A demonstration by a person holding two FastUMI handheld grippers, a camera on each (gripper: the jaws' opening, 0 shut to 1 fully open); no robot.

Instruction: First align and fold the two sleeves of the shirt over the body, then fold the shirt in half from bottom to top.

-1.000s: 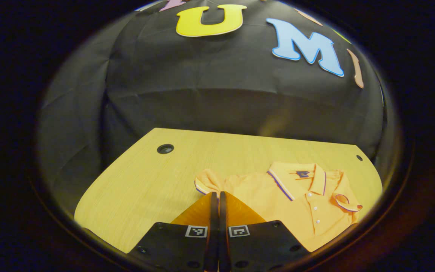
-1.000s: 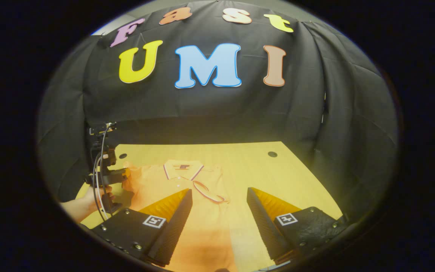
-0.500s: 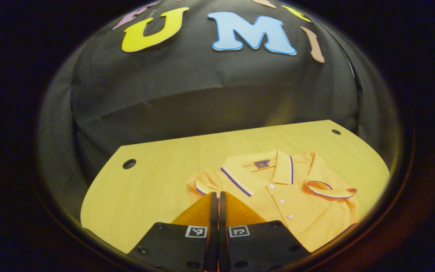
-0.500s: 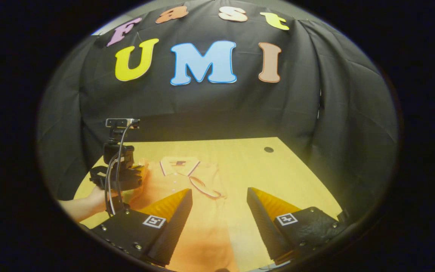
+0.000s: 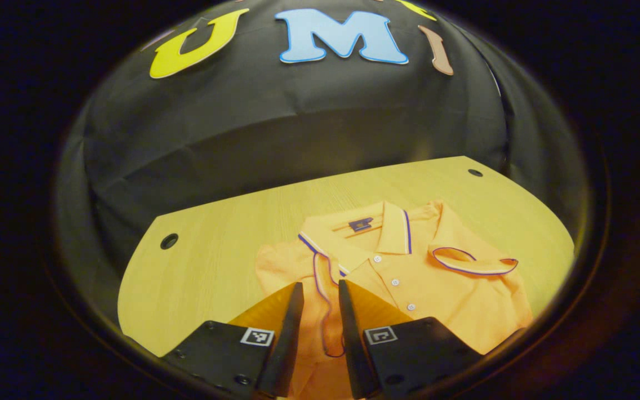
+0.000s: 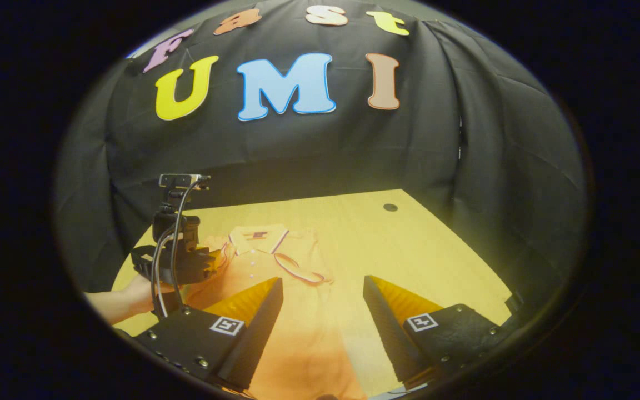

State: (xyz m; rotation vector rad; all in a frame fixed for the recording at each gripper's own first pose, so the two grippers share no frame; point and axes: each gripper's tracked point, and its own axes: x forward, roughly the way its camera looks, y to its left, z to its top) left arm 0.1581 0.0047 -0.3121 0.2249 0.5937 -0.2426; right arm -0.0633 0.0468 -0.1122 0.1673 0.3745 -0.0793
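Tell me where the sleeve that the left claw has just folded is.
In the left gripper view the sleeve lies between the left claw fingers, on the shirt body below the collar.

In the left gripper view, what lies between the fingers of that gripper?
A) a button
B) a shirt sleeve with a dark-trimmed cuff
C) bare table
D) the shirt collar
B: the left gripper stands slightly apart around the sleeve of the shirt, with its trimmed cuff edge running between the fingers.

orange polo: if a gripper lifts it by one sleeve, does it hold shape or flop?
Probably flops: the shirt lies limp on the table, with the folded sleeve draped over the body. Likely light, since the other sleeve hangs between the left gripper fingers. The collar looks somewhat stiffer.
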